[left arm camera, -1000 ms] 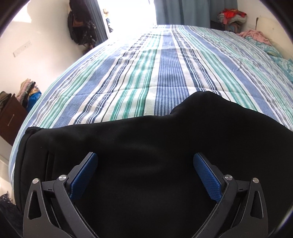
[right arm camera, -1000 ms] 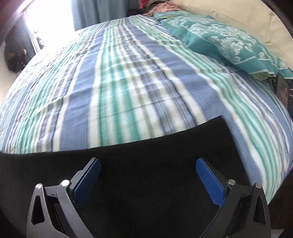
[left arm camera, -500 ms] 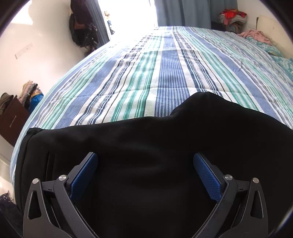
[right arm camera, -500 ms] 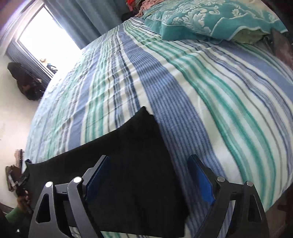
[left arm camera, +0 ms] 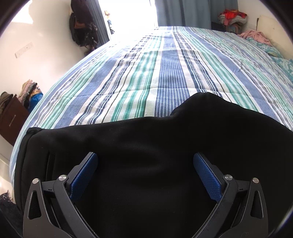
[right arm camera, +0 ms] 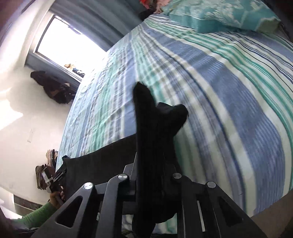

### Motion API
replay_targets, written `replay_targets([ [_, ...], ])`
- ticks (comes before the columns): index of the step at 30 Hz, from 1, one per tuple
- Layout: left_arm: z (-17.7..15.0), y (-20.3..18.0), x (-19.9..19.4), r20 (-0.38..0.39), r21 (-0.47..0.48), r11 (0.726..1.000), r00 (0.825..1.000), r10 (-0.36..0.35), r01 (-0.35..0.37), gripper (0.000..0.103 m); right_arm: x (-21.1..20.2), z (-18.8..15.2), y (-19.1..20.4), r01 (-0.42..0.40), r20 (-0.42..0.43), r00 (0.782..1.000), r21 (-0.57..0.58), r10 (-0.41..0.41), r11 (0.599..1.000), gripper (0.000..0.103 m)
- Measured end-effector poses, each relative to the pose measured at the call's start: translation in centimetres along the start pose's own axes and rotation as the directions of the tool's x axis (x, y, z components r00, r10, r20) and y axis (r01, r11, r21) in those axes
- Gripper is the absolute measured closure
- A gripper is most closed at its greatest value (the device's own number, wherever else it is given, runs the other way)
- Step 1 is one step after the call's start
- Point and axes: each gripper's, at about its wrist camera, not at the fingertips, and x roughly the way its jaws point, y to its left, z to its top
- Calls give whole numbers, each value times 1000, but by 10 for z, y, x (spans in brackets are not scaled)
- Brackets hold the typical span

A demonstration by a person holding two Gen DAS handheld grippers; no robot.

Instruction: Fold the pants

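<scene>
Black pants (left arm camera: 210, 119) lie across the near edge of a bed with a blue, green and white striped cover (left arm camera: 170, 73). My left gripper (left arm camera: 145, 155) hovers over the wide part of the pants, its blue pads far apart and nothing pinched. In the right wrist view my right gripper (right arm camera: 152, 161) is closing on one end of the pants (right arm camera: 157, 119). The black cloth stands bunched up between its jaws and hides the pads. Far left in that view, a hand in a green sleeve (right arm camera: 36, 214) holds the left gripper (right arm camera: 53, 181).
A teal patterned pillow (right arm camera: 219, 16) lies at the head of the bed. A bright window (right arm camera: 69, 45) with curtains is beyond the far side. Dark bags (left arm camera: 82, 27) hang on the wall; a brown cabinet (left arm camera: 11, 117) and clothes piles stand at the left.
My right gripper swung over the end of the pants, rolled, and shut on it, lifting the cloth off the cover. The left gripper has stayed where it was, still open.
</scene>
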Motion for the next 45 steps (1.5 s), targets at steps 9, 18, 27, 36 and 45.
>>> replay_targets([
  [9, -25, 44, -60, -115, -169, 961, 964, -242, 221, 2, 109, -88, 208, -246, -43, 969, -91, 243, 965, 87],
  [18, -57, 96, -83, -64, -301, 915, 952, -300, 268, 2, 246, -204, 397, -46, -138, 990, -492, -25, 869, 42],
  [27, -61, 40, -114, -14, -79, 926, 929, -371, 369, 4, 174, -218, 369, 339, 230, 941, -651, -249, 680, 13],
  [36, -61, 2, -127, -52, -6, 912, 910, -410, 411, 12, 146, -191, 324, 440, 272, 898, -559, -346, 702, 13],
  [45, -51, -5, -142, -24, -18, 875, 875, -484, 484, 32, 134, -179, 309, 436, 286, 898, -481, -334, 760, 13],
])
